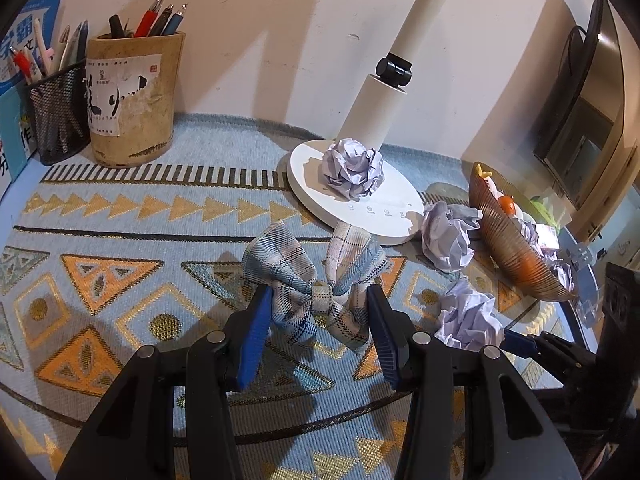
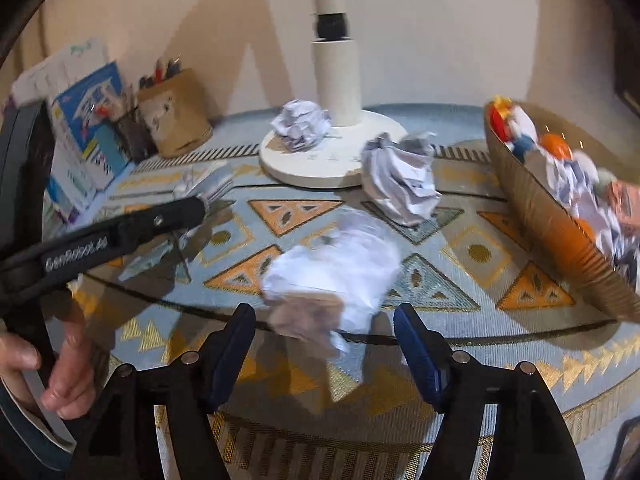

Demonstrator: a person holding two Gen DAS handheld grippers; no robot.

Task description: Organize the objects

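Observation:
My left gripper is shut on a blue plaid fabric bow, its blue pads pressed against the bow's two sides above the patterned mat. In the right wrist view the left gripper reaches in from the left, still gripping the blurred bow. My right gripper stands open over a crumpled white paper ball, which lies between and just ahead of the fingertips with gaps on both sides. In the left wrist view that paper ball sits at the right, one blue fingertip of the right gripper beside it.
A second paper ball rests on the white lamp base, a third lies beside it. A brown ribbed bowl on the right holds paper and small toys. At the back left stand a bamboo pen holder and a mesh cup. A hand grips the left handle.

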